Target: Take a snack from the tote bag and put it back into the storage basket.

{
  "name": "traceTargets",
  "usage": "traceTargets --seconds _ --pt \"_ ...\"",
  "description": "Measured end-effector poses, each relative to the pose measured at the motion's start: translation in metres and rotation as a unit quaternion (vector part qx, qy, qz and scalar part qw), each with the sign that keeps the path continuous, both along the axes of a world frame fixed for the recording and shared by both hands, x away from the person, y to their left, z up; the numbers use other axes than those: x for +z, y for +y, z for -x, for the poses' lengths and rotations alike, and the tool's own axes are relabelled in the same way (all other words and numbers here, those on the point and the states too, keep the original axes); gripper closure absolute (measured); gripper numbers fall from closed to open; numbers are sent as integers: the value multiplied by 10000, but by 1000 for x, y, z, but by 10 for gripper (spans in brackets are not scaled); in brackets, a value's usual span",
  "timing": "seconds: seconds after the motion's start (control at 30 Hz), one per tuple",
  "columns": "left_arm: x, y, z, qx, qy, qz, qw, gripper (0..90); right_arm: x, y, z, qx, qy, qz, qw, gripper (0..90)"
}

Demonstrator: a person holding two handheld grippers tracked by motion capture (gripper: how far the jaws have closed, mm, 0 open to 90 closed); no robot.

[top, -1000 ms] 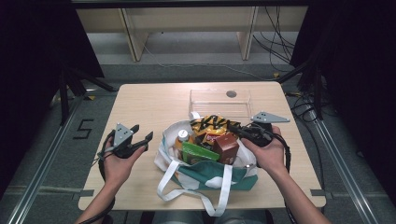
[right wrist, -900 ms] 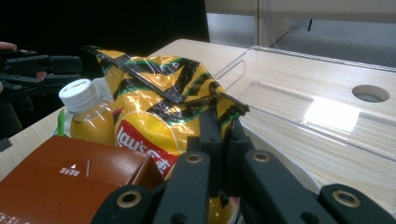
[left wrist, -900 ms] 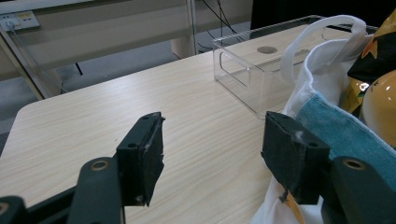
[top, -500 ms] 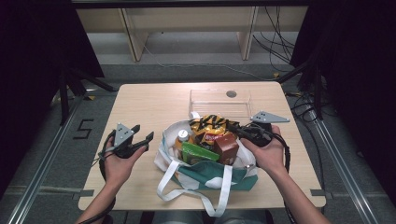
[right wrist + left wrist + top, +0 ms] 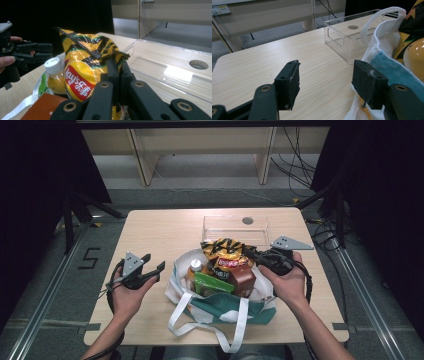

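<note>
Operator: One item is in hand: the chip bag (image 5: pixel 227 252). It stands upright at the far side of the tote bag (image 5: pixel 220 307), with its crimped top edge uppermost and leaning toward the clear tray (image 5: pixel 235 227) beyond it.

Inspector: State of the right gripper (image 5: pixel 255 254)?

Operator: Closed. In the right gripper view the two jaws meet on the crimped upper corner of the chip bag (image 5: pixel 85 67), with the foil pinched between them. The bag's long axis runs roughly vertical, so a lift, in my judgement, goes straight up and out of the tote, then toward the tray just behind it.

Inspector: Left gripper (image 5: pixel 152 267)?

Operator: Jaws apart, nothing between them. It hovers over bare table (image 5: pixel 160 230) just left of the tote, whose white rim (image 5: pixel 372 52) lies beside its right jaw. The right hand (image 5: pixel 285 280) is the nearer one to the chip bag.

Inspector: Hidden items?

Operator: The lower half of the chip bag sits below the tote rim, behind a bottle (image 5: pixel 196 267), a green pack (image 5: pixel 212 284) and a brown box (image 5: pixel 242 281). Whether these wedge the chip bag cannot be determined. The tote's bottom contents are out of sight.
</note>
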State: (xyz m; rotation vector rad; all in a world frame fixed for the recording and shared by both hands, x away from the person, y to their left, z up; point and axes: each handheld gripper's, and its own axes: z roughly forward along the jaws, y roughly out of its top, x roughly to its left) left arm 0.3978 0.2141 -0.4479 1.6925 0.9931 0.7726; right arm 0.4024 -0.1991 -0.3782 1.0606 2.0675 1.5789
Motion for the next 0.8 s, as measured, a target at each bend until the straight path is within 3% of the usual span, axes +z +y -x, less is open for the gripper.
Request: traceTargets --seconds 0.03,0.07,0.23,0.37,0.47,0.5,0.53,0.73,0.77,0.8 --pt "0 0 0 -1 5 15 10000 383 1 0 0 17 -36 -52 10000 900" --pt "0 0 0 -1 11 17 10000 383 4 1 3 -53 93 -141 9998 900" --pt "0 0 0 23 9 45 10000 383 11 -1 3 9 -147 -156 9998 900" --pt "0 0 -1 28 4 53 10000 384 16 0 7 20 -87 -231 9997 900" --pt "-1 0 -2 30 9 75 10000 384 19 -1 4 21 -239 -225 9995 900" --pt "-1 1 -2 27 13 94 10000 384 21 0 6 2 -134 -331 9994 900" --pt "-1 1 -2 25 19 81 10000 385 21 -1 4 12 -266 -285 9992 900" --pt "-1 0 -2 10 10 90 10000 385 30 -1 7 -17 -300 -414 9987 900" --pt "-1 -1 -2 -9 -2 85 10000 385 31 -2 5 -17 -426 -337 9985 900" --pt "-1 -1 -2 -10 1 86 10000 385 32 -2 7 -18 -347 -397 9986 900"
